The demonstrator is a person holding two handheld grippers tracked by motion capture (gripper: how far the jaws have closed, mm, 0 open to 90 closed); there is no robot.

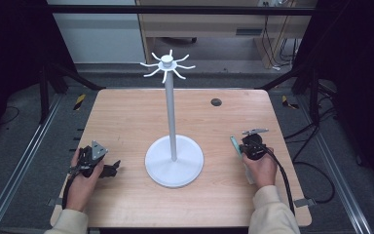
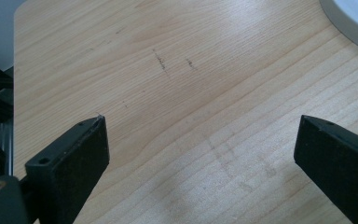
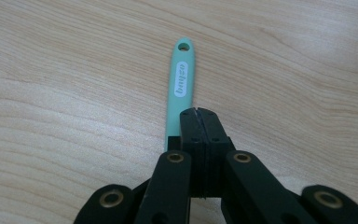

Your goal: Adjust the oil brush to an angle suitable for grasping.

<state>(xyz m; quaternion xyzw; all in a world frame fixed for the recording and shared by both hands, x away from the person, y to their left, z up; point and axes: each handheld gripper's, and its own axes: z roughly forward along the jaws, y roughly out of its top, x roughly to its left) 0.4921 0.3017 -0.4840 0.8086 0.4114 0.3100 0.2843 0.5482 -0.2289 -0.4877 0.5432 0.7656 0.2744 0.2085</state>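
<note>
My right gripper (image 3: 199, 112) has its jaws pressed tight together, sitting over the mint-green plastic handle with a hanging hole (image 3: 181, 79); whether they pinch it, I cannot tell. That handle lies flat on the pale wooden table (image 1: 126, 112), near the right edge. My left gripper (image 2: 200, 140) rests at the near left, jaws spread wide over bare wood. Between them stands the white hook-topped stand on a round base (image 1: 172, 122).

We see the stand (image 1: 174, 161) in the middle of the table (image 1: 126, 117). The left gripper (image 1: 108, 169) rests left of its base, the right gripper (image 1: 247, 146) right of it, just beside the handle (image 1: 235, 146).
</note>
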